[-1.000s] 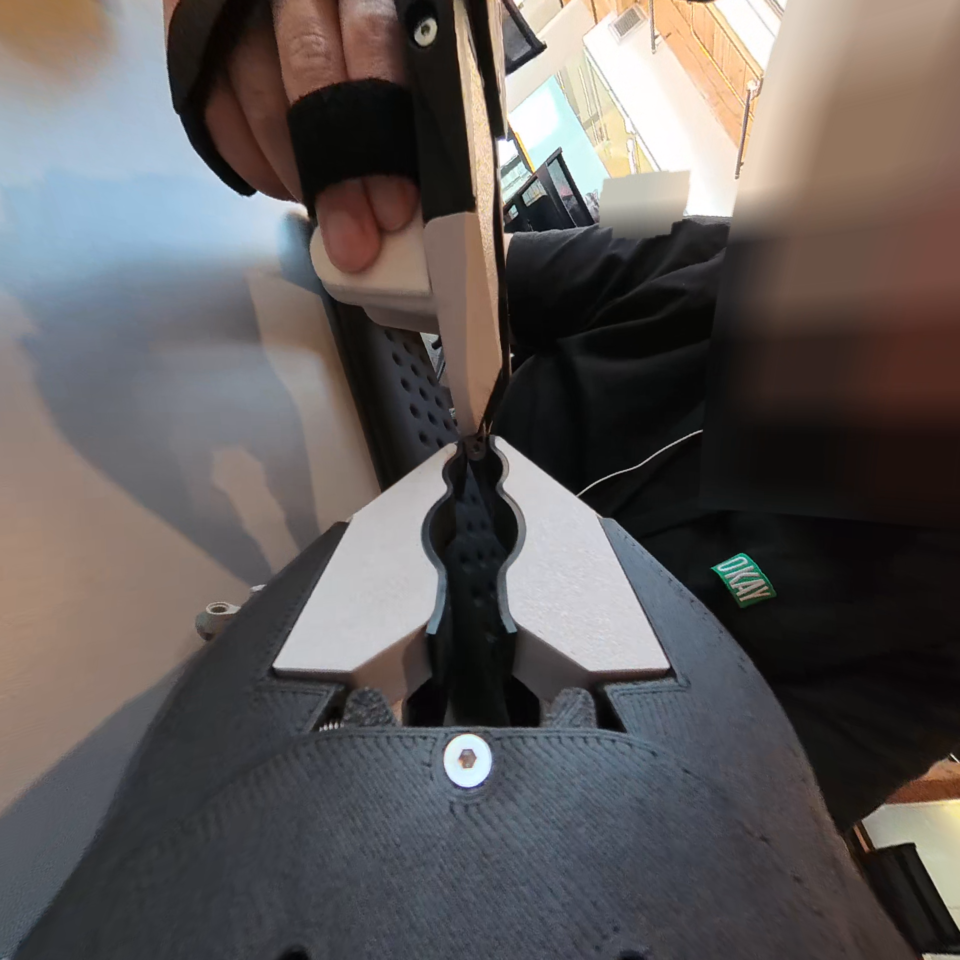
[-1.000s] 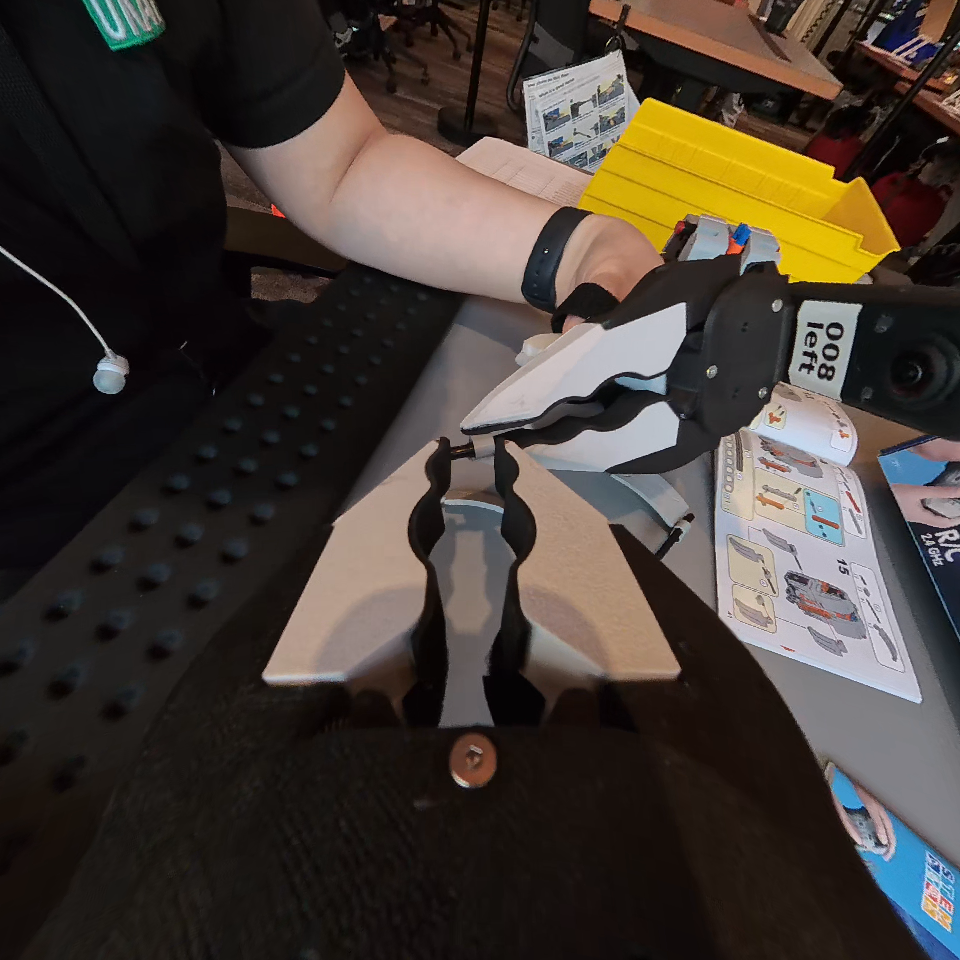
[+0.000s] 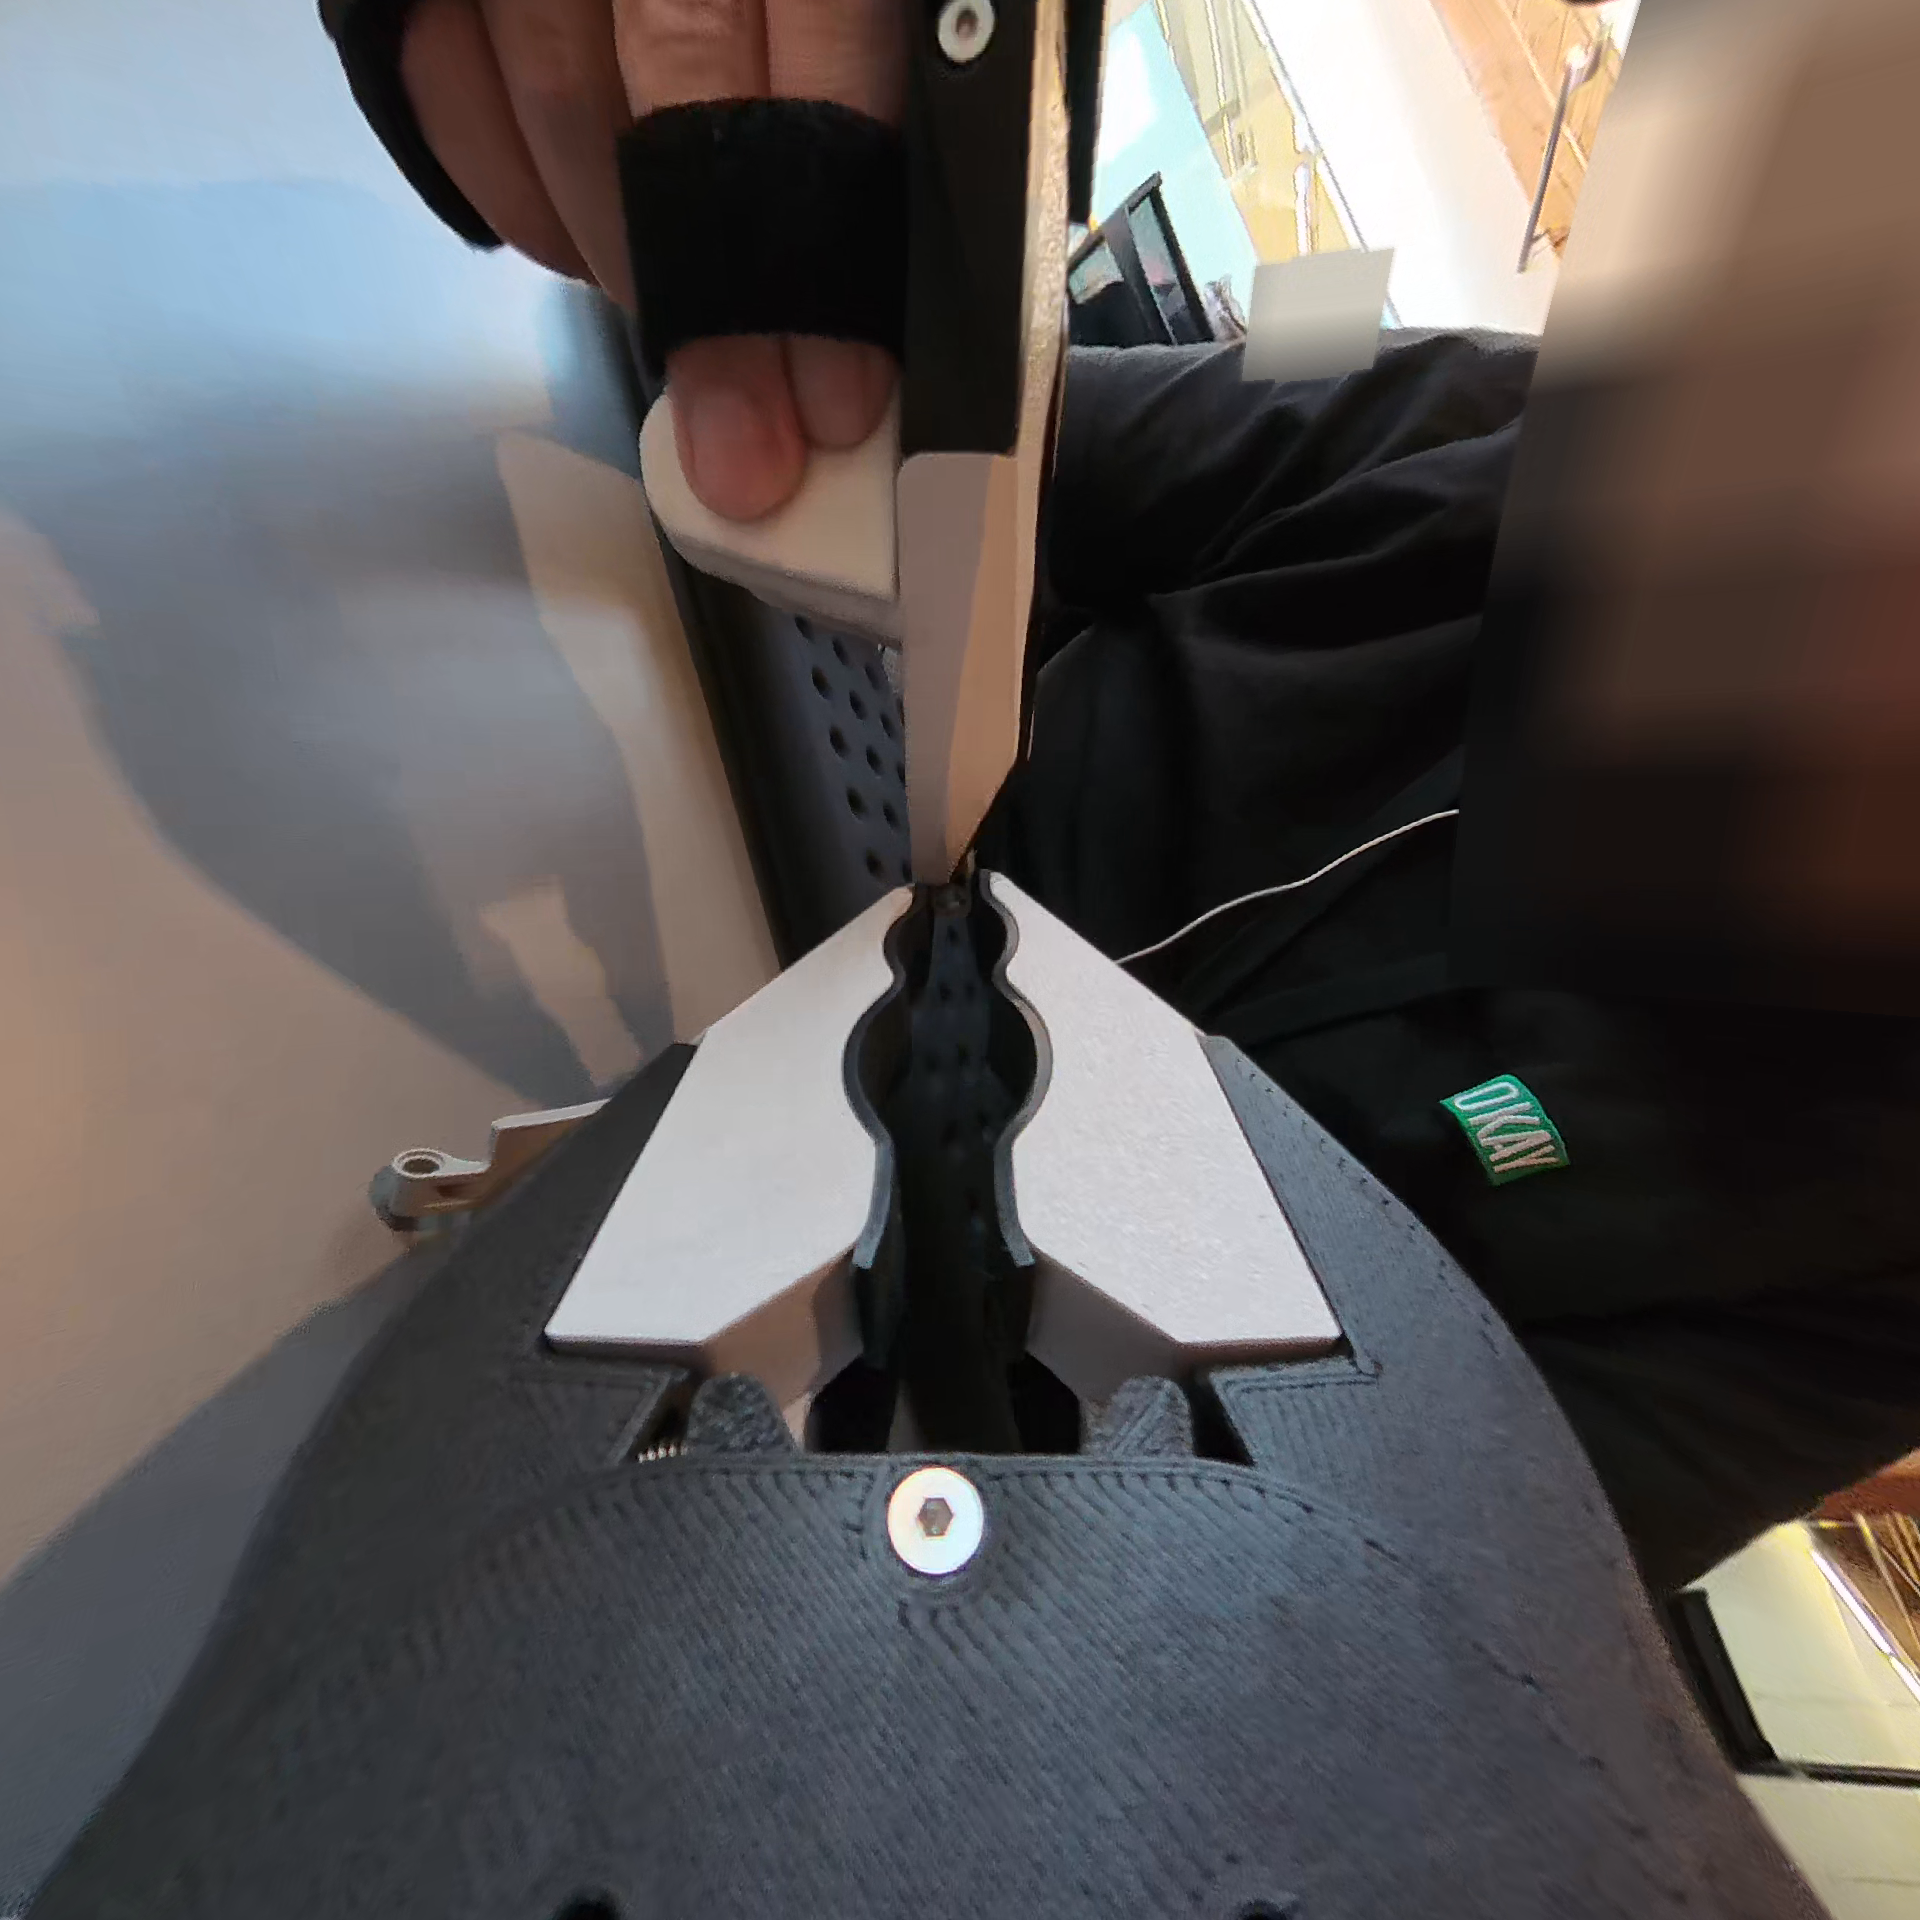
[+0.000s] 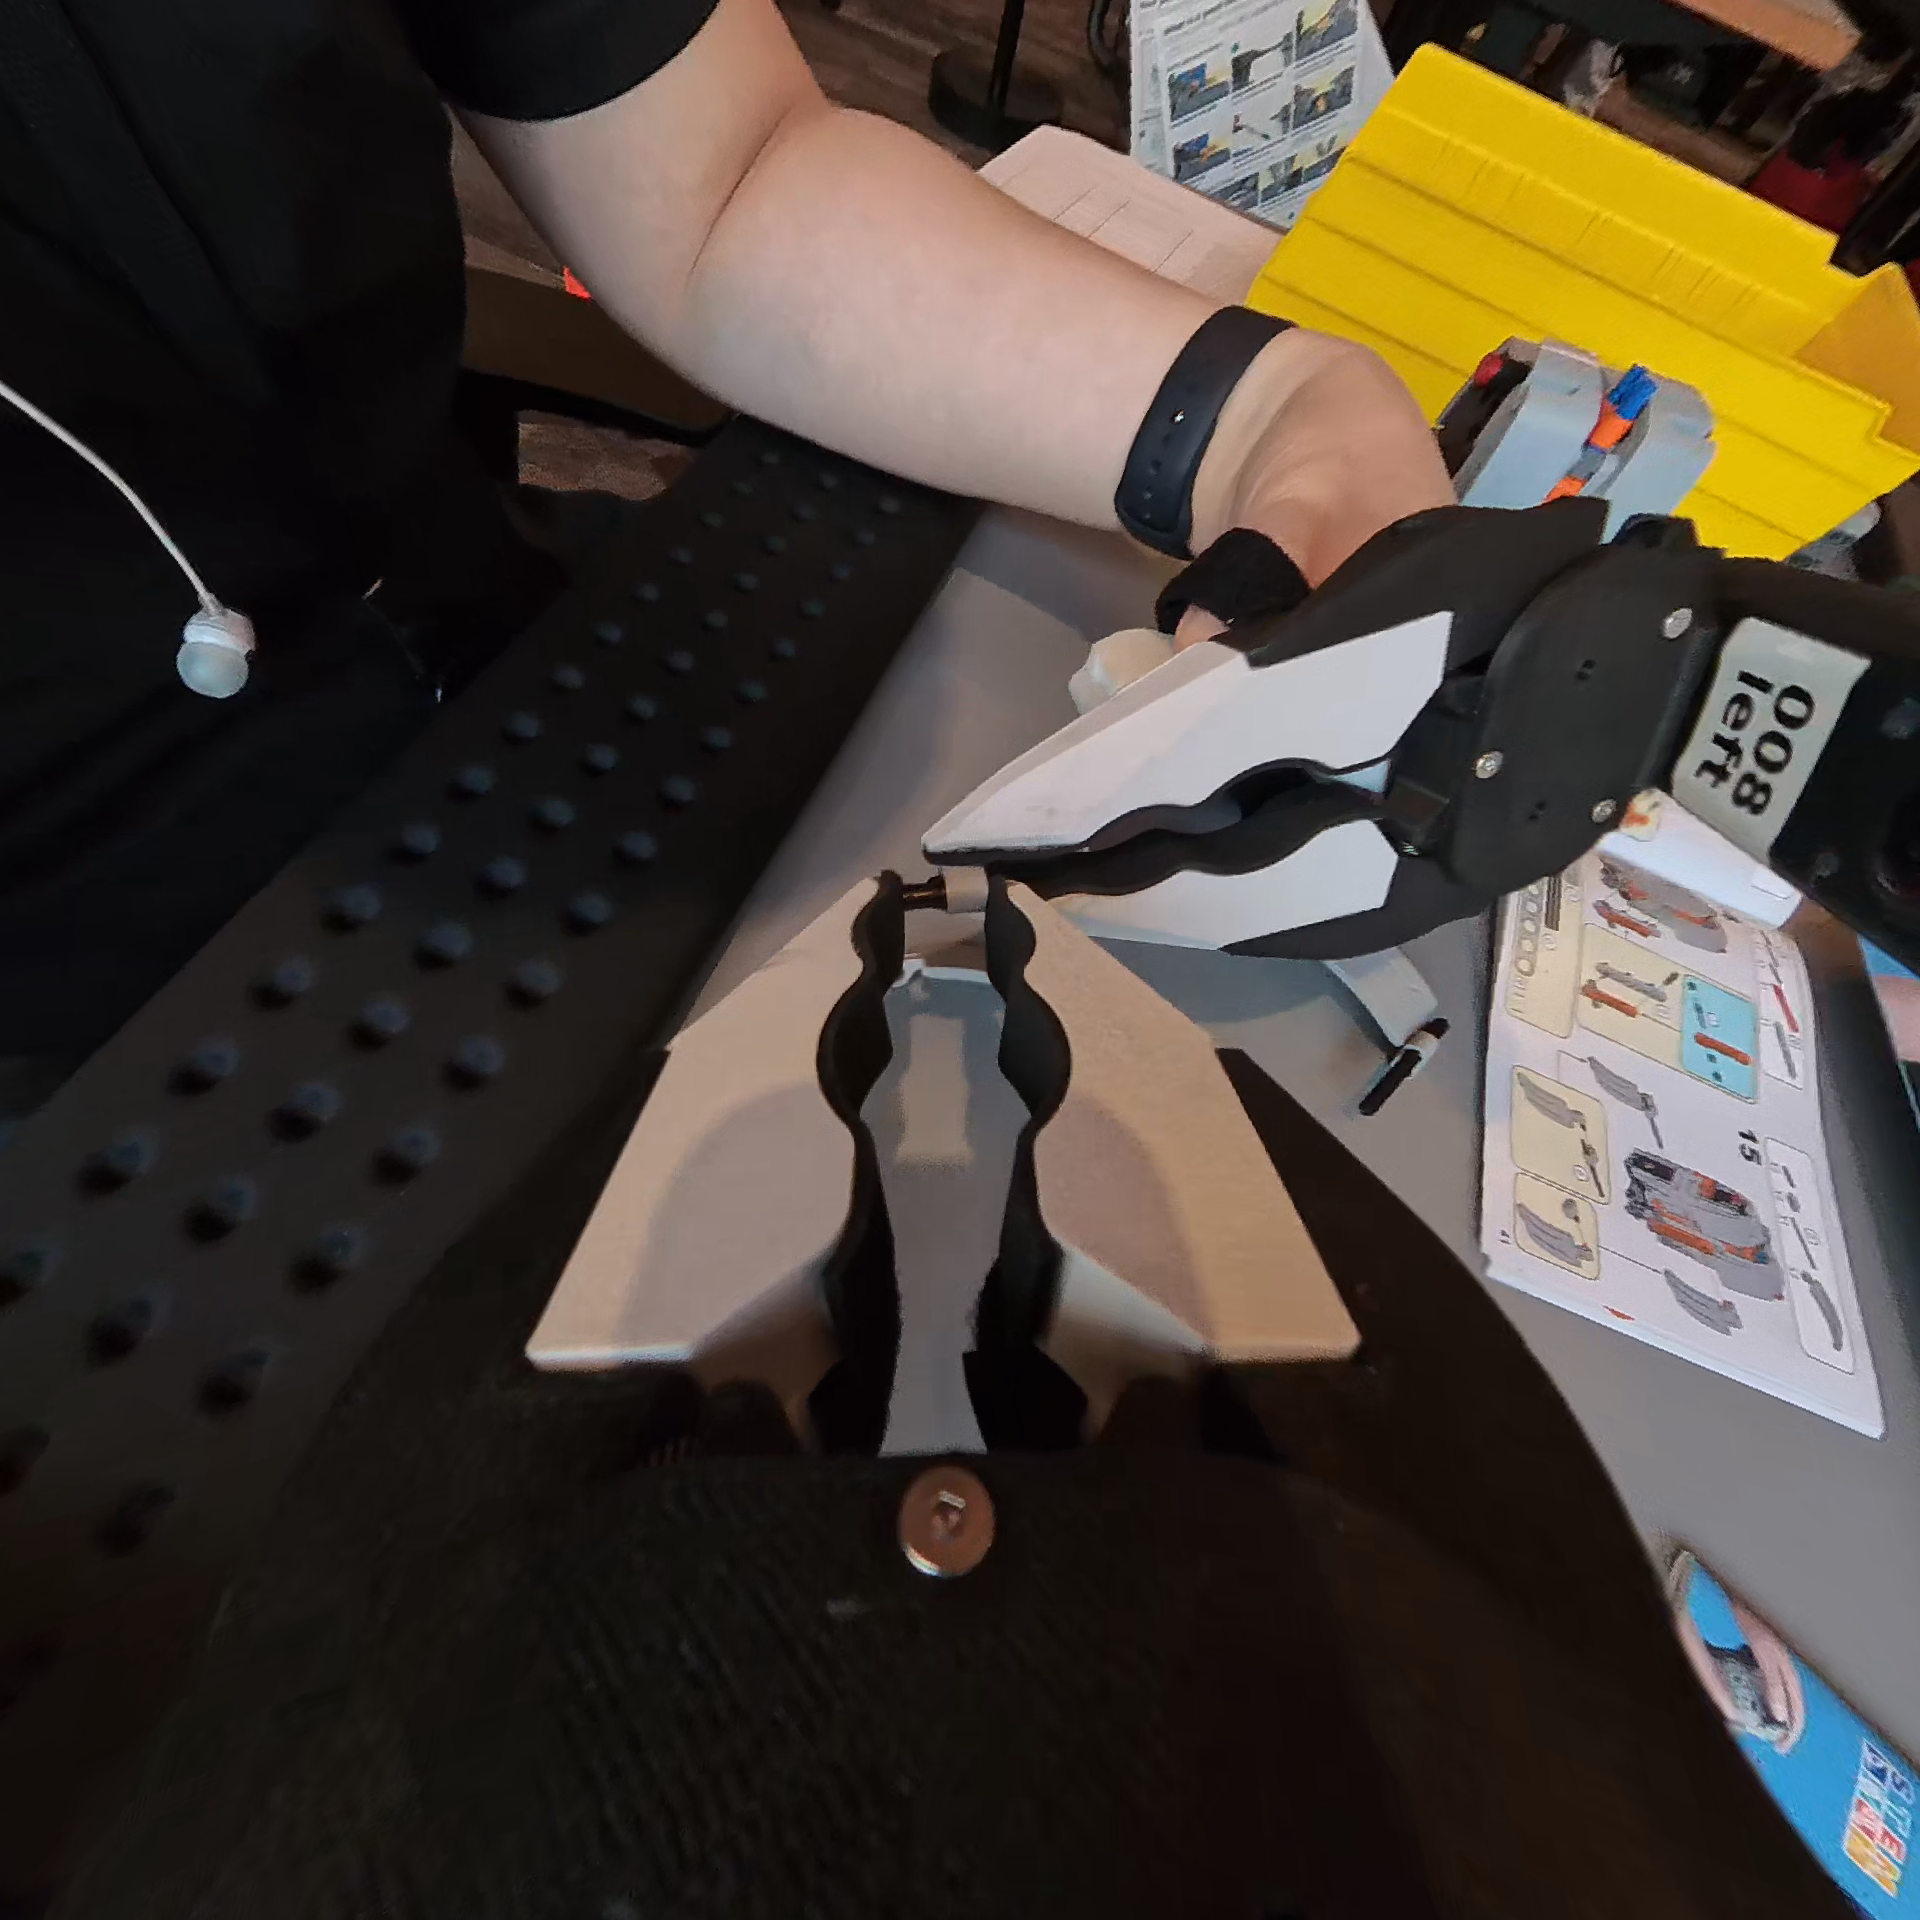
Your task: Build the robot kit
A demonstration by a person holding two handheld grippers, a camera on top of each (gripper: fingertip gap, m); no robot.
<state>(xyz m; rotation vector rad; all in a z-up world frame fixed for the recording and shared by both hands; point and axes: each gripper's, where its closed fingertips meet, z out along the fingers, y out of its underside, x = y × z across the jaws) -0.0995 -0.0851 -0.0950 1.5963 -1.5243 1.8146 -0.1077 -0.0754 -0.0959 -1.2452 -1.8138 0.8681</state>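
My right gripper (image 4: 943,894) is shut on a small grey connector with a black pin (image 4: 961,891), which spans the gap between its tips. My left gripper (image 3: 951,896) is shut, and its tips meet the same small piece, which shows only as a dark speck (image 3: 948,898). In the right wrist view the left gripper (image 4: 961,862) comes in from the right, just above a grey table (image 4: 1662,1558). In the left wrist view the right gripper (image 3: 961,868) comes down edge-on from above, held by a person's hand (image 3: 748,312). How much of the piece the left tips hold is hidden.
An open instruction booklet (image 4: 1662,1143) lies right of the grippers. A loose black pin (image 4: 1403,1070) and a grey curved part (image 4: 1371,997) lie near it. A grey model with orange and blue parts (image 4: 1579,436) stands by a yellow bin (image 4: 1558,239). A black studded surface (image 4: 468,935) is on the left. The tips of both grippers are at nearly the same place.
Almost nothing. Both grippers stay tip to tip on the small piece, and the hand holding the right gripper has shifted slightly lower in the left wrist view.
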